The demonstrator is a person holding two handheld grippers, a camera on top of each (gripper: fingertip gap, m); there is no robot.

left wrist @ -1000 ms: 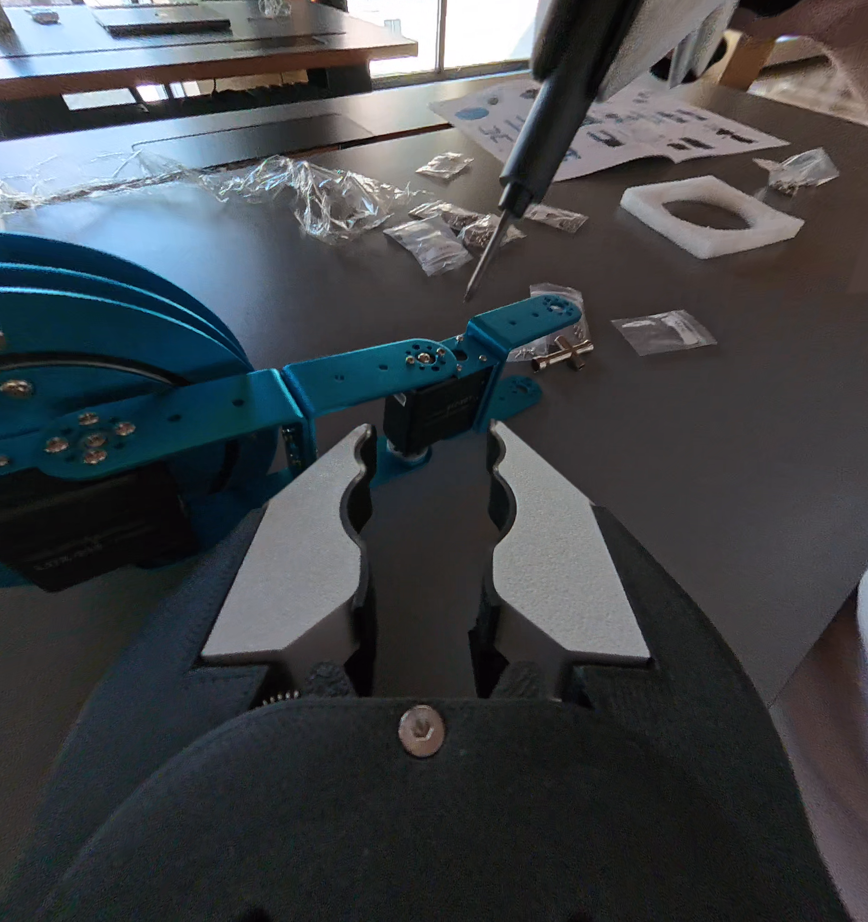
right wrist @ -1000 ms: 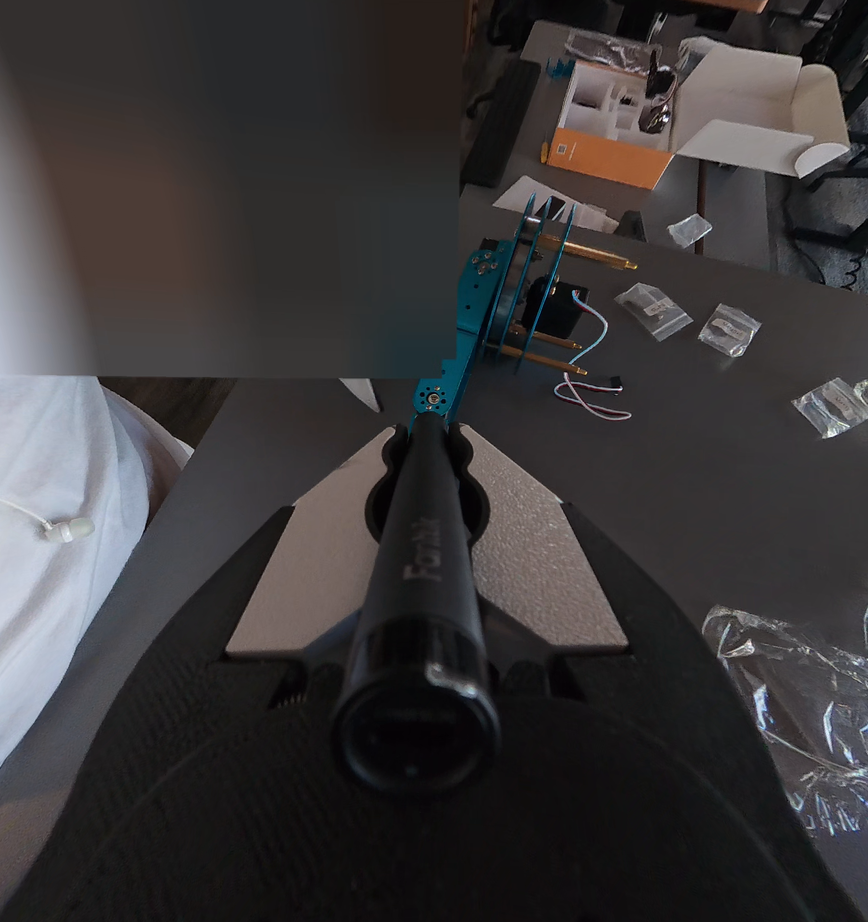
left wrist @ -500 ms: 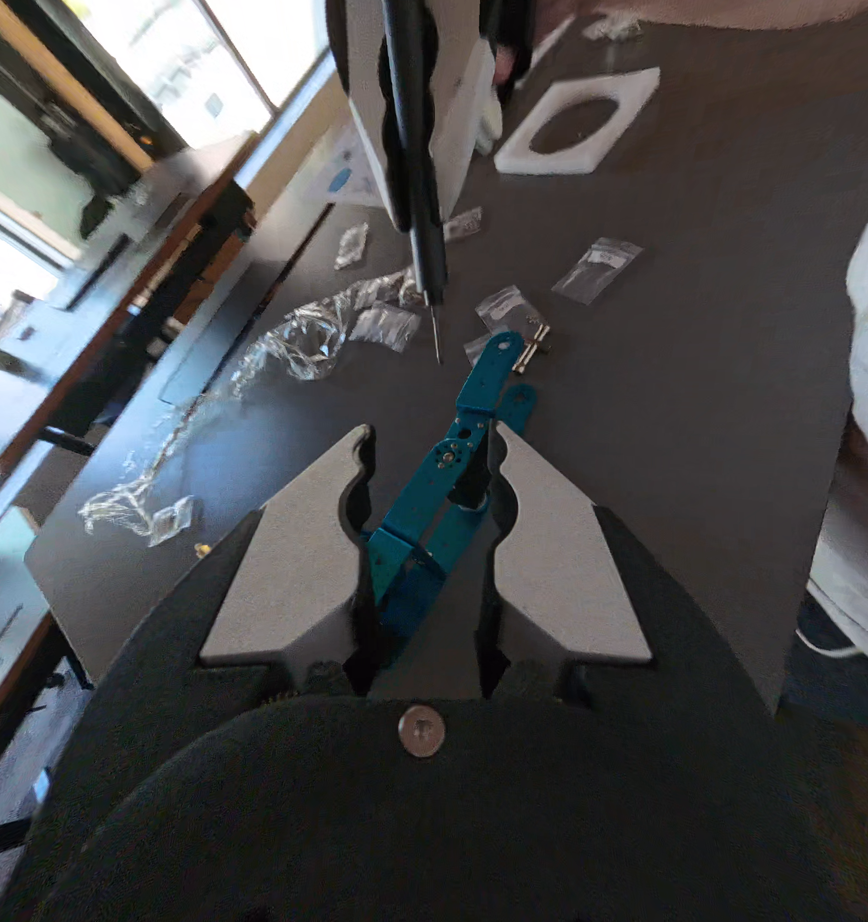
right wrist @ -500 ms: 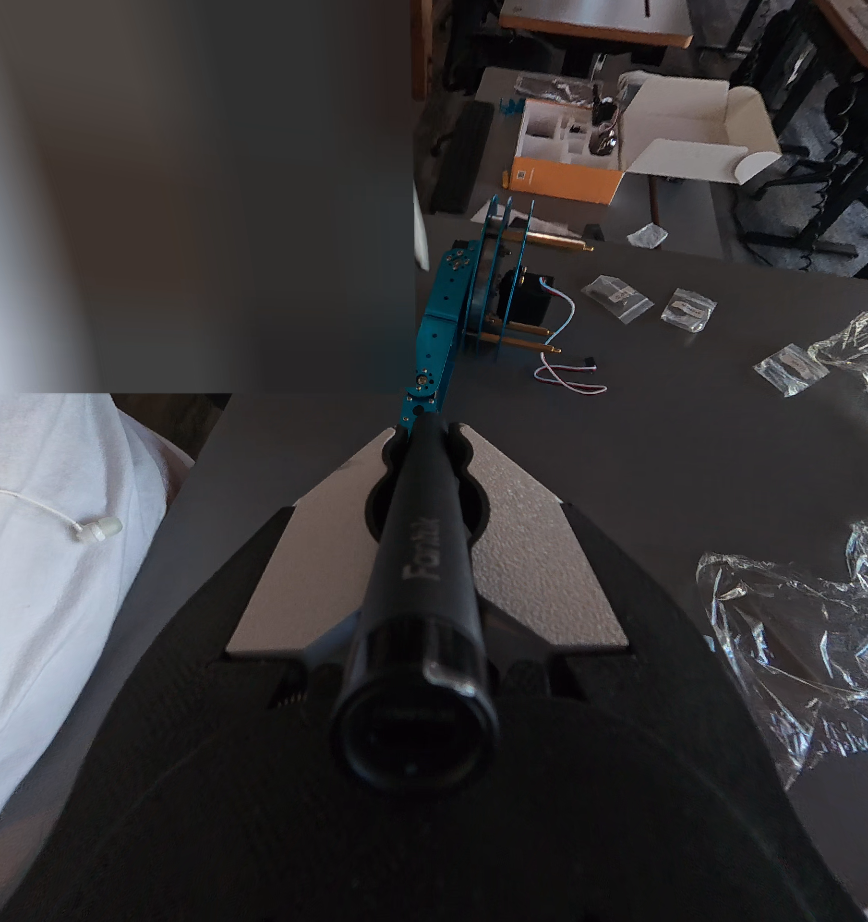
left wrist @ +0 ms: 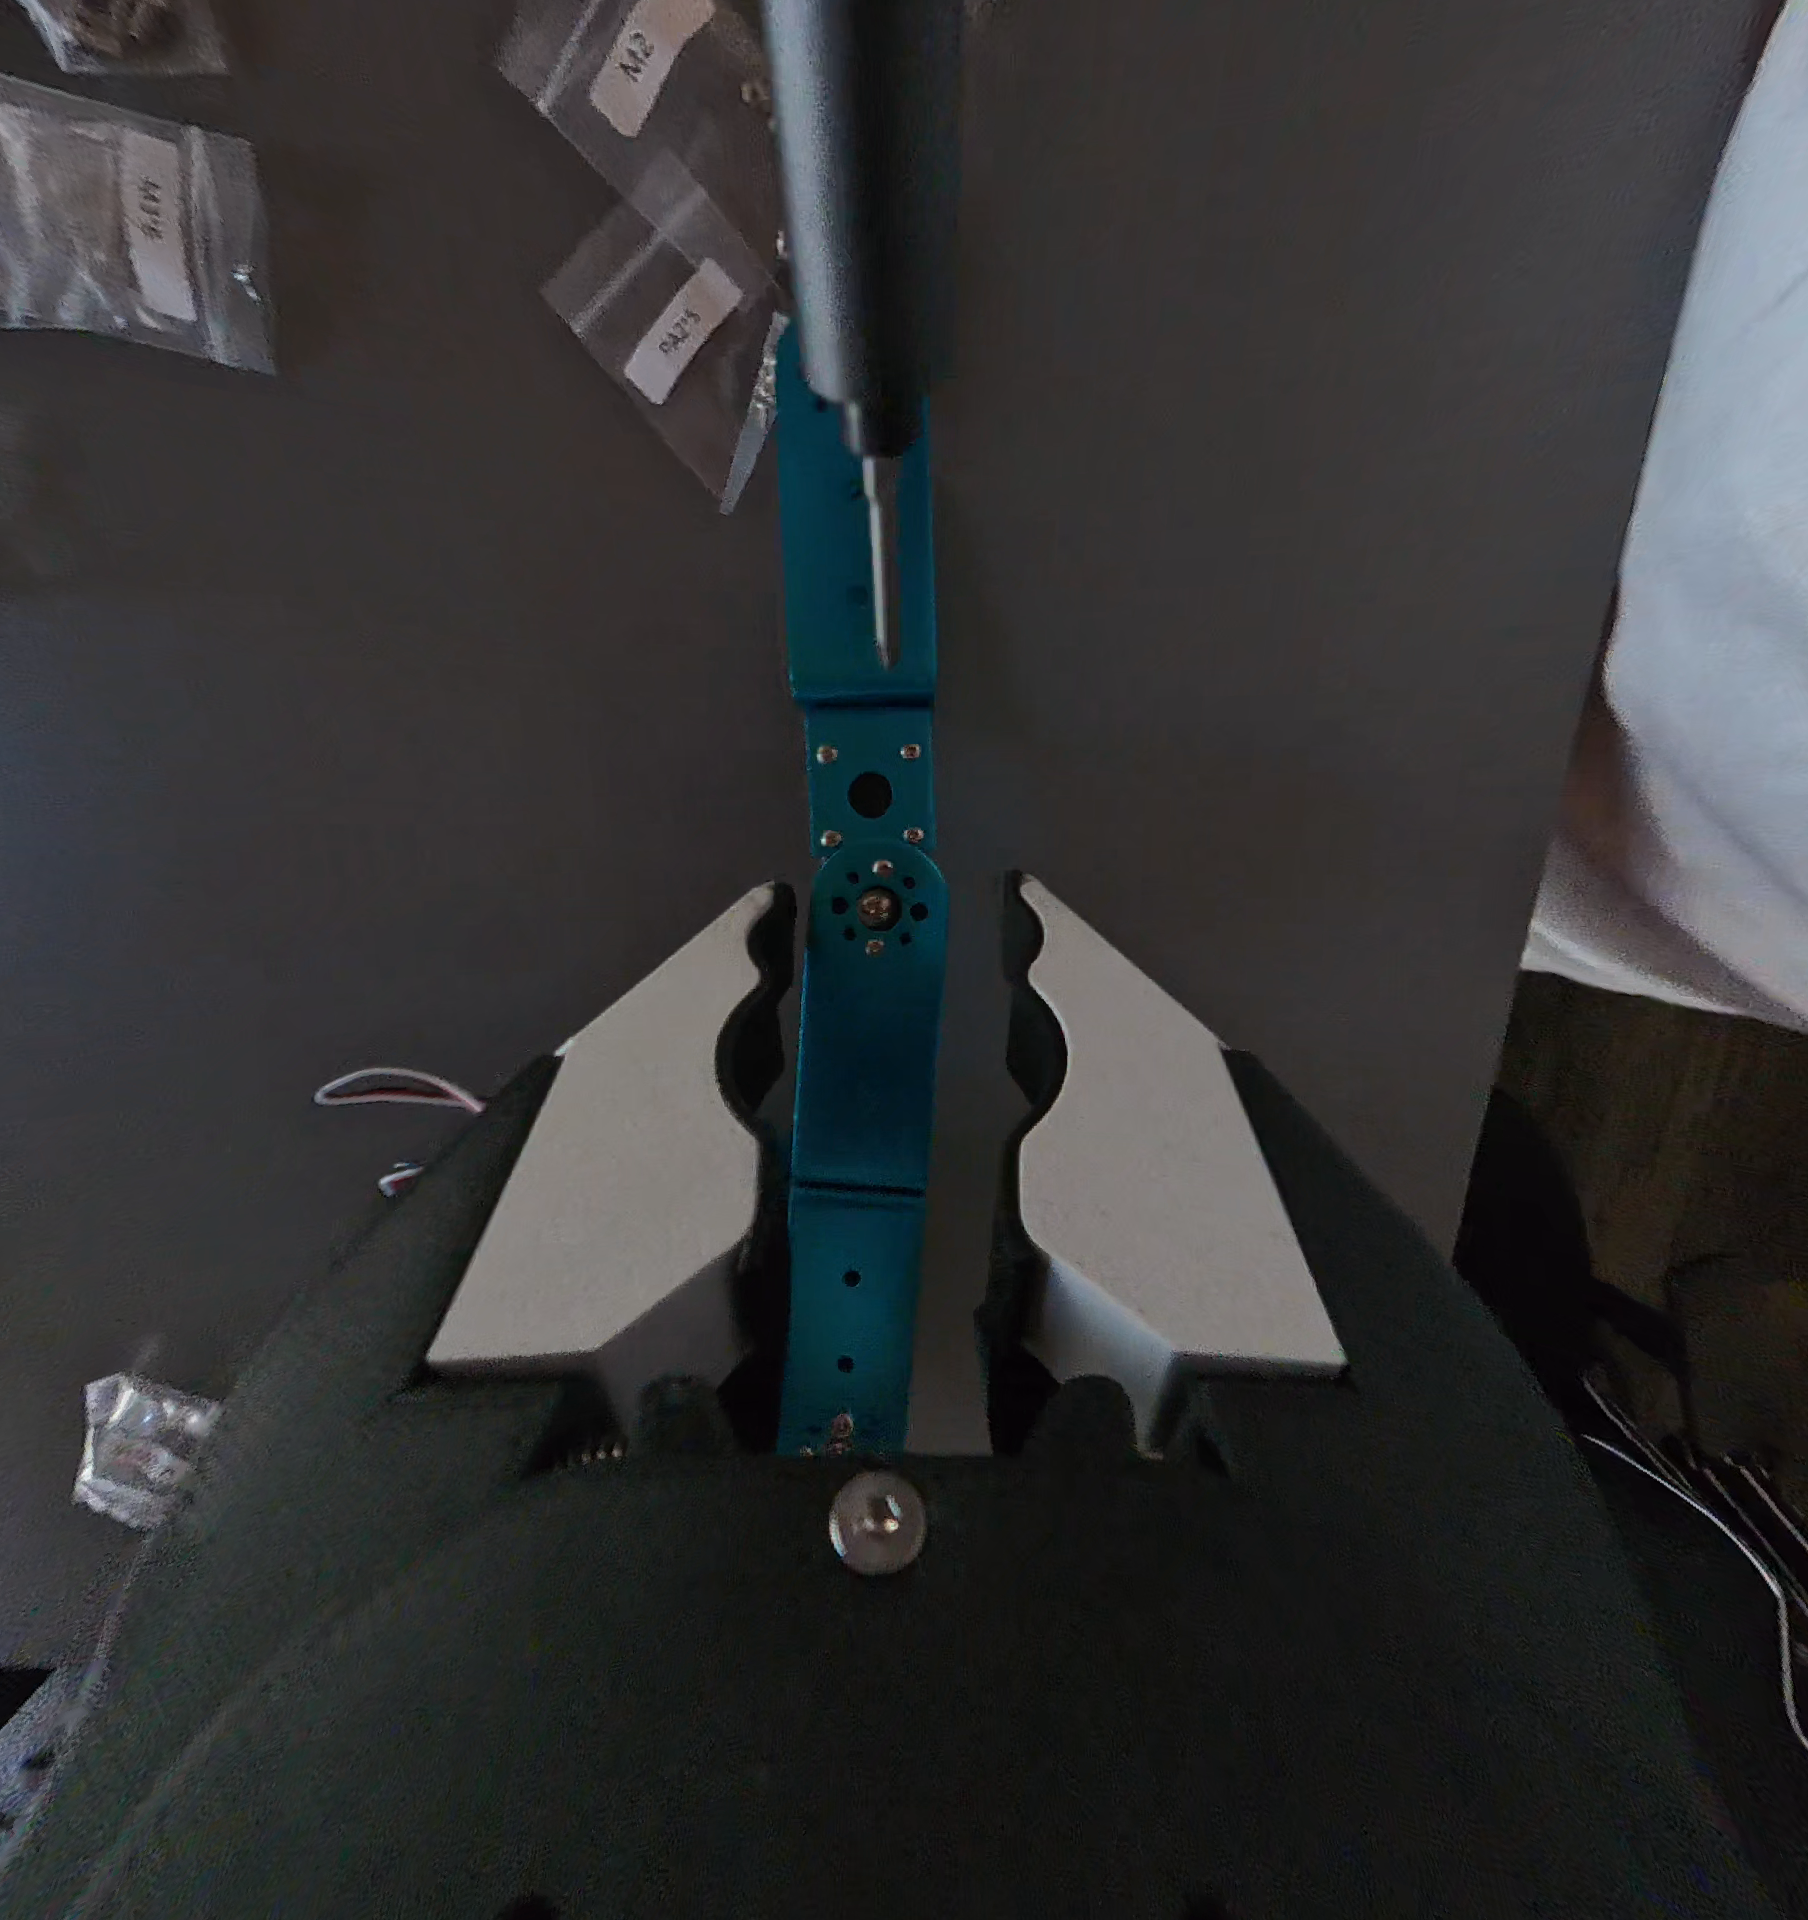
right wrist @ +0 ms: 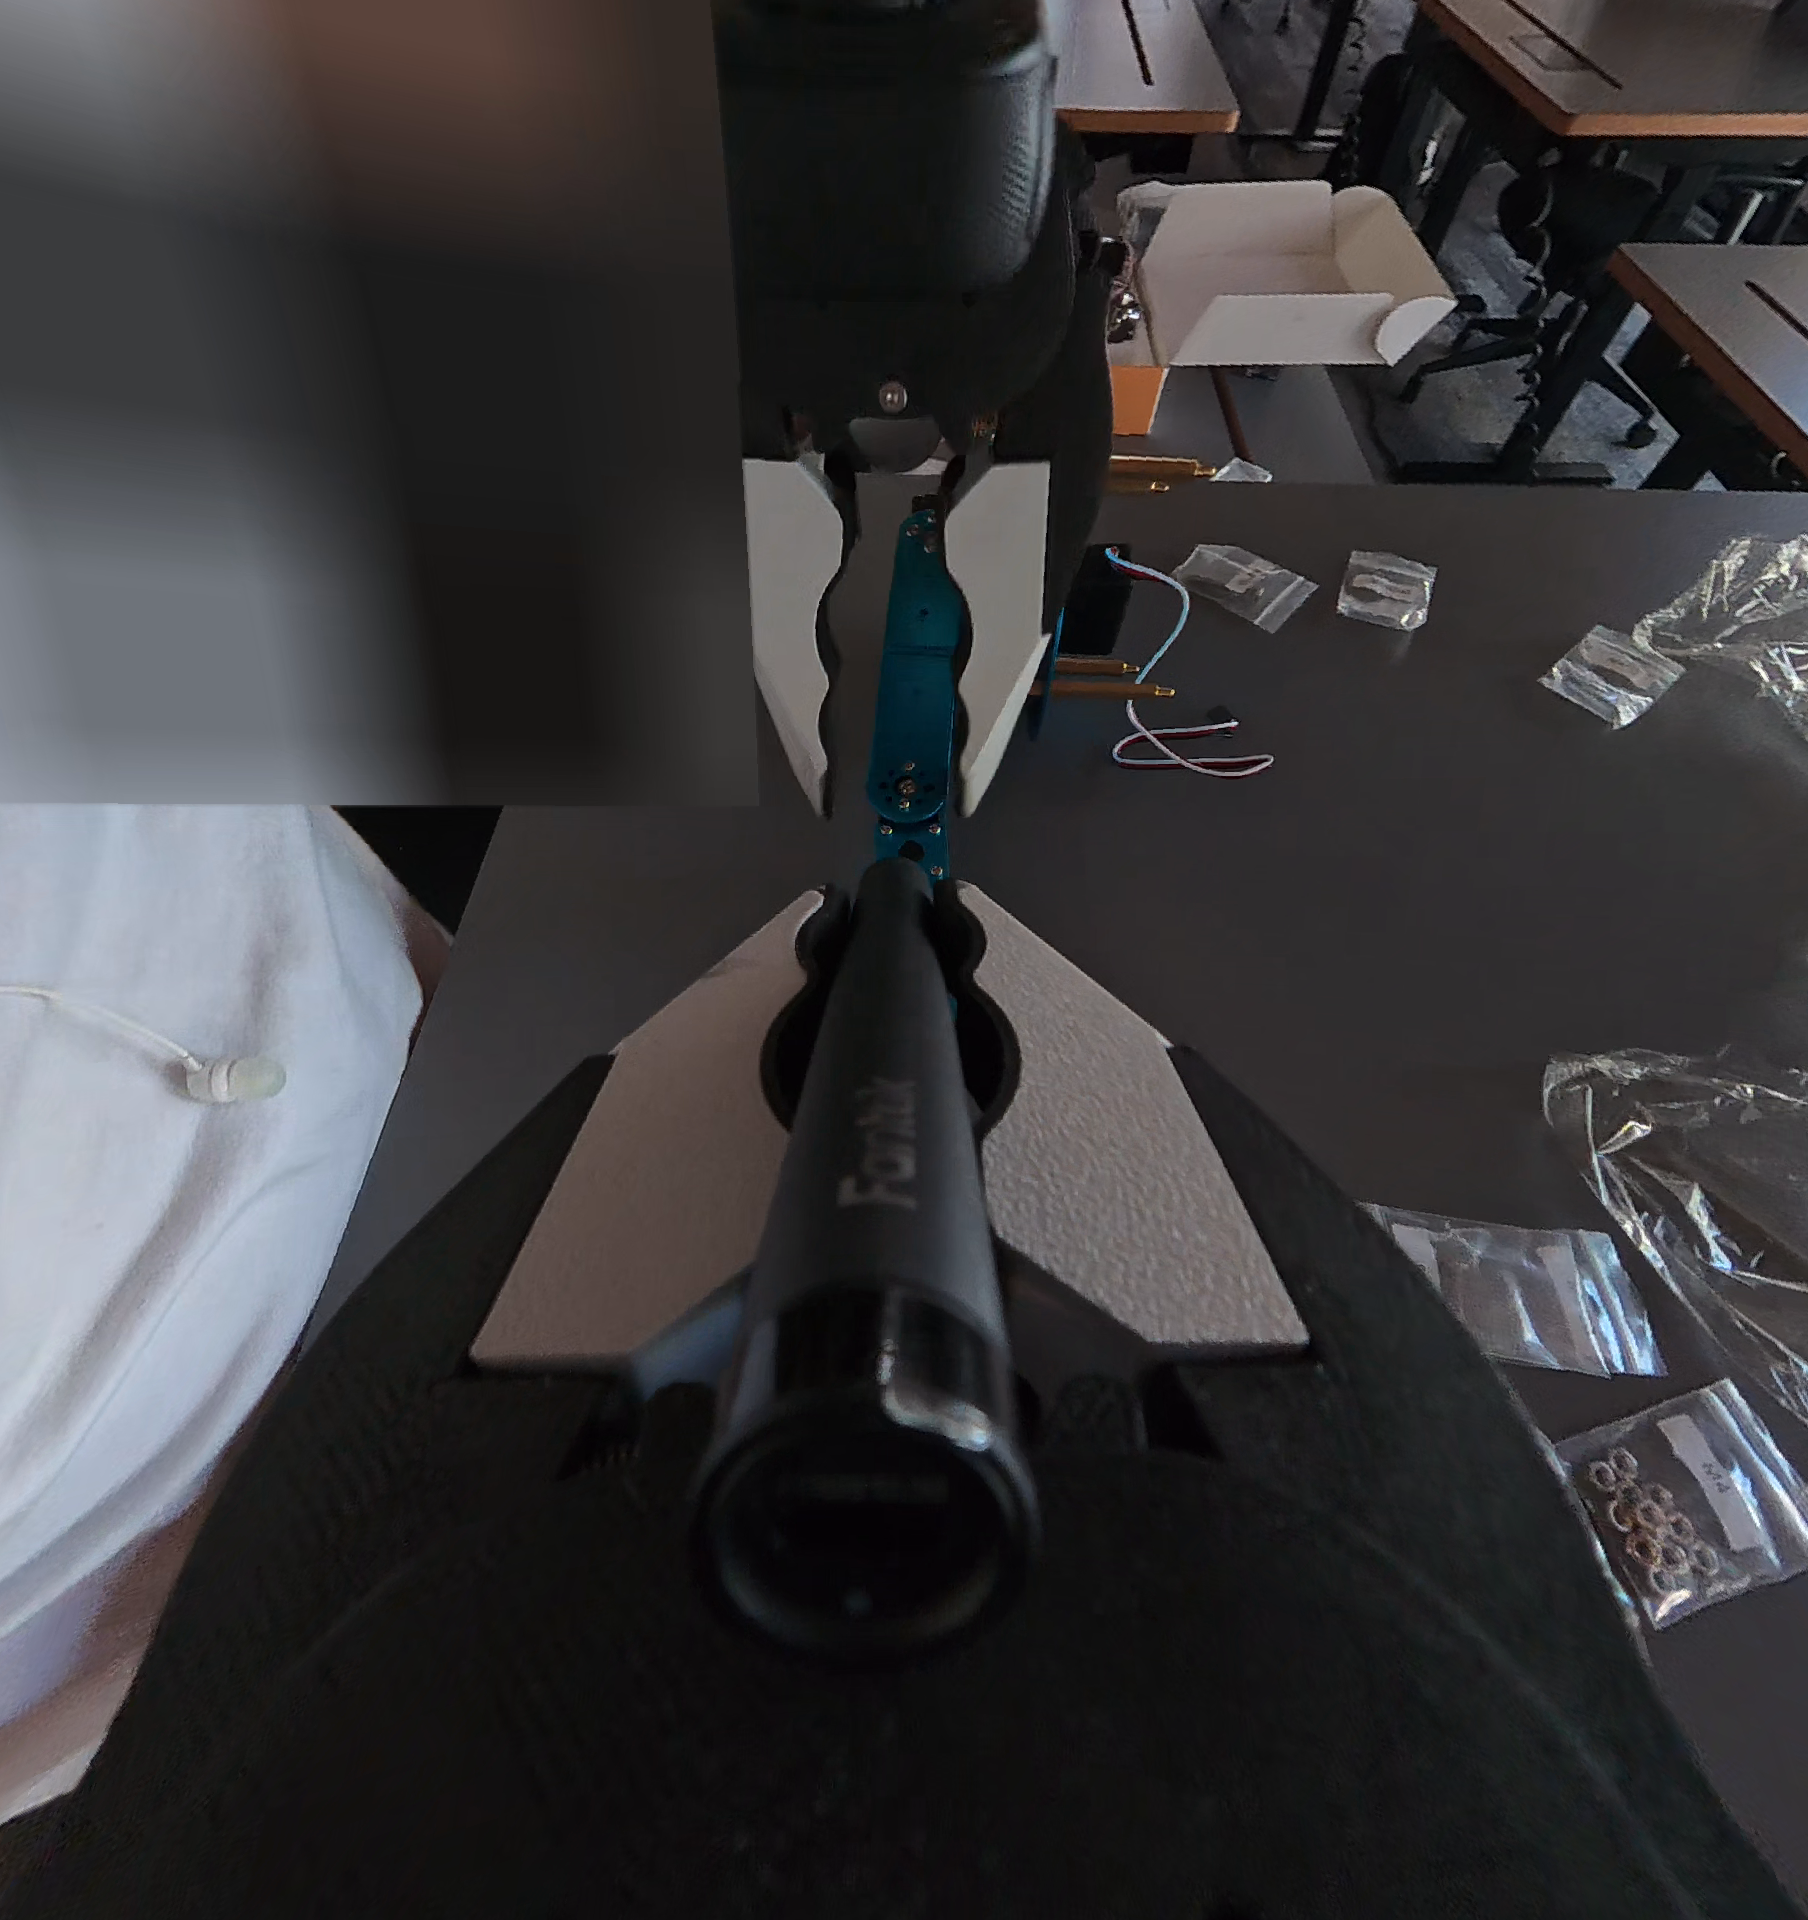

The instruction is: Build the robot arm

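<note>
A blue metal arm of bracket links with screws lies on the dark table. My left gripper is open and straddles it from above, one finger on each side with a gap to each. It also shows in the right wrist view, facing me around the blue arm. My right gripper is shut on a black screwdriver that points along the arm. In the left wrist view the screwdriver comes in from the top, and its metal tip hovers over the arm's far link.
Small clear bags of hardware lie left of the arm; more bags and crumpled plastic wrap lie at the right. Servo wires and an open white box lie beyond. A person in a white shirt is at the table edge. The tips of one gripper are about 11 centimetres away from the tips of the other.
My left gripper has swung from beside the blue arm to above it, with the arm now between its open fingers. The screwdriver has come in over the arm's far link.
</note>
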